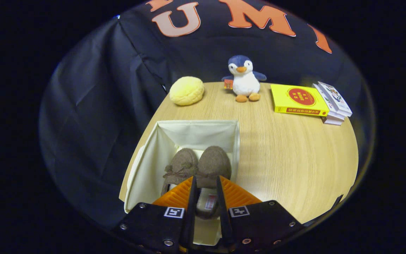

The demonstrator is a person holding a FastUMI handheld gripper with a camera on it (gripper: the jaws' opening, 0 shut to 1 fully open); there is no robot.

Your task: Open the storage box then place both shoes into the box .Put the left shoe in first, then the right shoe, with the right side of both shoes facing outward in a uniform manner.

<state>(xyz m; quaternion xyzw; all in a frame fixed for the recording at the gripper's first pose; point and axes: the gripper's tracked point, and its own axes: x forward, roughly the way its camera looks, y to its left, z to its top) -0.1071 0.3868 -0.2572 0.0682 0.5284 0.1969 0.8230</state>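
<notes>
Fingers [193,190] hide shoes' [213,165] heels

A light wood-grain tabletop [287,155] carries everything. At lower left of the frame an open cream fabric storage box [153,158] stands on it. Along the far edge sit a yellow bun-shaped cushion [186,91] at upper left, a plush penguin [245,79] in the middle, then a yellow book [299,100] touching a small stack of books [333,104] at upper right.
</notes>
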